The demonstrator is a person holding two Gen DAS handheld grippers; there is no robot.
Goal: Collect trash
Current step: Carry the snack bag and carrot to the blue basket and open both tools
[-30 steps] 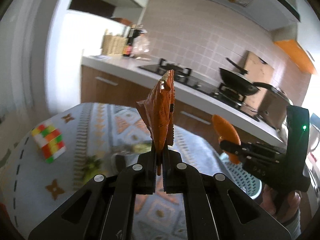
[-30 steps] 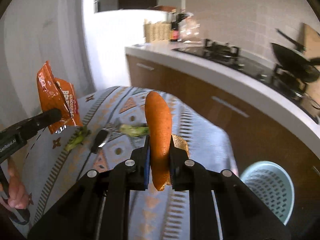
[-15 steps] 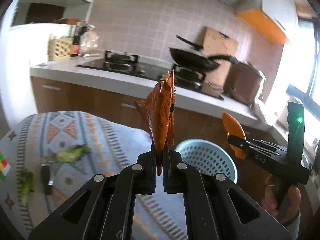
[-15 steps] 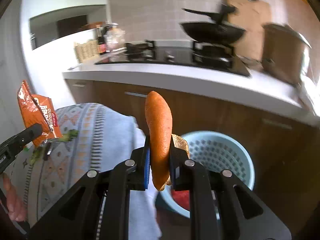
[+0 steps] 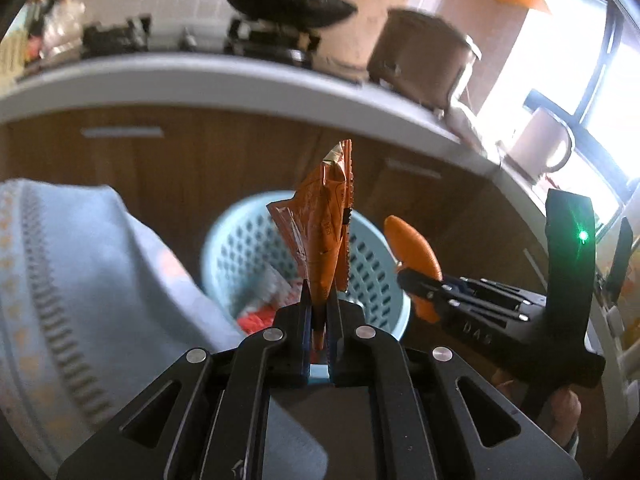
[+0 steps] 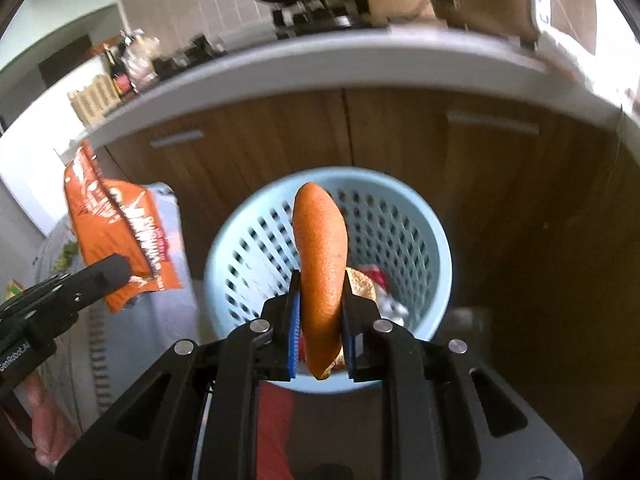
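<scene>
your left hand-held gripper is clamped on the orange snack wrapper, pinching it at its lower end so the foil stands up straight ahead of the lens. that wrapper covers the middle of the light blue basket behind it, so you only get the perforated wall to either side and a blur of red and pale scraps at the bottom. hard to name those. to your left, the edge of the patterned tablecloth is smeared by motion.

your right hand-held gripper is closed tight on the orange peel, blue pads pressed to both sides, the peel's tip pointing up over the basket opening. its lower end is cut off behind the fingers. something tan and round sits just behind the peel, partly hidden; inside the basket there's a red and silvery crumple, too blurred to identify.

from the right camera, the wrapper hangs off to the left, beside the basket rim rather than over it. the wooden cabinets and white worktop behind are soft with blur.
</scene>
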